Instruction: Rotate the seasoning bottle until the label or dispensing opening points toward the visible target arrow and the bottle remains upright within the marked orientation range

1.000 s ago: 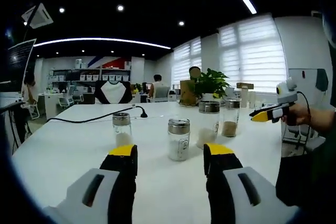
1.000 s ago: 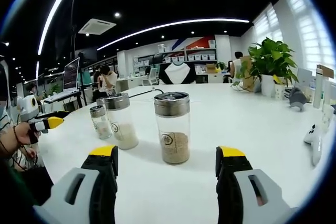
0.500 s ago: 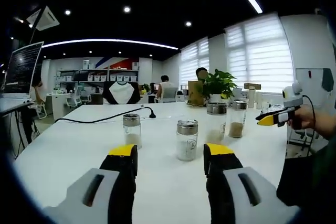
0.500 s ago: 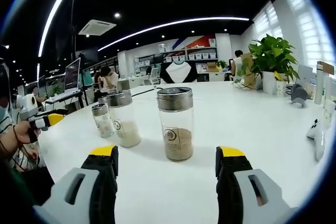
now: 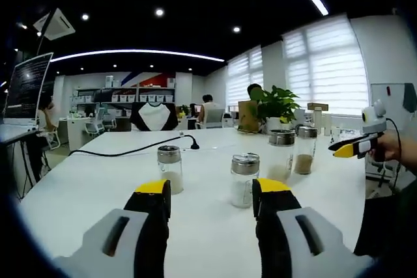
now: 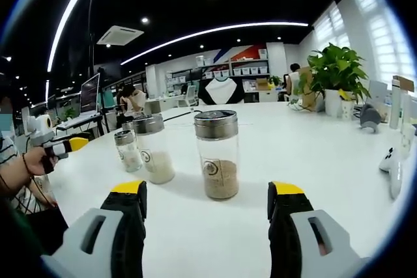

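Holding both tools above the white table, nothing gripped. My left gripper stands with its jaws spread wide, air between the yellow-tipped pads. My right gripper is the same: jaws well apart, clasping nothing.

Left gripper view: four glass bottles with metal caps stand upright on the table. Nearest is the small bottle of white powder, just beyond my jaws and close to the right one. A second small bottle stands to its left, apart. Farther right stand a taller bottle with pale contents and the seasoning bottle with brown contents, near each other. A black cable lies across the far table. A potted plant sits at the far right. My right gripper enters from the right edge, held by my hand.

Right gripper view: the seasoning bottle stands upright, centred between my jaws and a little beyond them, its round label mark facing me. Left of it stands the taller pale bottle, the small one behind. No target arrow can be made out.
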The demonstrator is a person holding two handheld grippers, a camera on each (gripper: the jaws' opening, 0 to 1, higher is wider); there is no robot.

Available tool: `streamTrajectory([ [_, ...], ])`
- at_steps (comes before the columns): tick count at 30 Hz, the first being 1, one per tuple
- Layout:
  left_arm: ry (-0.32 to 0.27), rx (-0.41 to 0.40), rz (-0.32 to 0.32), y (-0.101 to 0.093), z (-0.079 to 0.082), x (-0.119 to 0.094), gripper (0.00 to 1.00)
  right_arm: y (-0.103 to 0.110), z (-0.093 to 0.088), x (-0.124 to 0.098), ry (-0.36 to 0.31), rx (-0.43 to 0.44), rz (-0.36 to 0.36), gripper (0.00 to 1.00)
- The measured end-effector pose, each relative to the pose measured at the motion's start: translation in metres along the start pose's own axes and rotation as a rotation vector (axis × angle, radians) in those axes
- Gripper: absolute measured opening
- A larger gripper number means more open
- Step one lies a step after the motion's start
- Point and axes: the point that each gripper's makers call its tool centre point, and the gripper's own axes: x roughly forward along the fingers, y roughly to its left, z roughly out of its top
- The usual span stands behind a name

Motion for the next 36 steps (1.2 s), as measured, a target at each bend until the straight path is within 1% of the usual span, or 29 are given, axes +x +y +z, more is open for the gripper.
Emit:
streamTrajectory([
  [3,0.006,0.015,0.013,0.008,-0.001,0.010,0.53,-0.001,-0.001,-0.001,0.001,0.003,-0.001,0.77],
  [6,0.011,0.009,0.028,0.018,-0.003,0.021,0.53,-0.002,0.000,-0.001,-0.001,0.002,-0.002,0.77],
  [8,0.008,0.024,0.028,0.024,-0.007,0.031,0.52,-0.002,0.000,-0.001,-0.002,0.002,-0.002,0.77],
  [10,0.038,-0.002,0.025,0.030,-0.017,0.041,0.54,-0.002,0.000,-0.001,-0.001,0.002,-0.001,0.77],
  [11,0.037,0.012,0.034,0.034,-0.020,0.046,0.54,-0.003,0.000,-0.001,-0.001,0.001,-0.002,0.77],
  [13,0.060,0.021,0.041,0.040,-0.027,0.053,0.55,-0.004,0.001,-0.002,-0.004,0.002,-0.005,0.77],
  [15,0.061,0.017,0.029,0.042,-0.030,0.057,0.55,-0.006,0.002,-0.002,-0.005,0.004,-0.011,0.77],
  [16,0.067,-0.001,0.018,0.042,-0.032,0.061,0.55,-0.006,0.001,-0.002,-0.002,0.001,-0.011,0.77],
  [20,0.073,-0.005,0.031,0.050,-0.036,0.069,0.55,-0.008,0.001,-0.002,-0.001,0.003,-0.016,0.77],
  [24,0.074,-0.006,0.051,0.061,-0.037,0.081,0.54,-0.008,-0.001,-0.001,0.006,0.004,-0.014,0.77],
  [32,0.073,0.014,0.063,0.071,-0.033,0.109,0.54,-0.009,-0.003,0.001,0.009,0.009,-0.010,0.77],
  [35,0.087,0.027,0.059,0.074,-0.033,0.120,0.55,-0.009,-0.004,0.001,0.009,0.010,-0.011,0.76],
  [36,0.087,0.029,0.068,0.076,-0.033,0.124,0.54,-0.010,-0.004,0.002,0.010,0.012,-0.011,0.76],
])
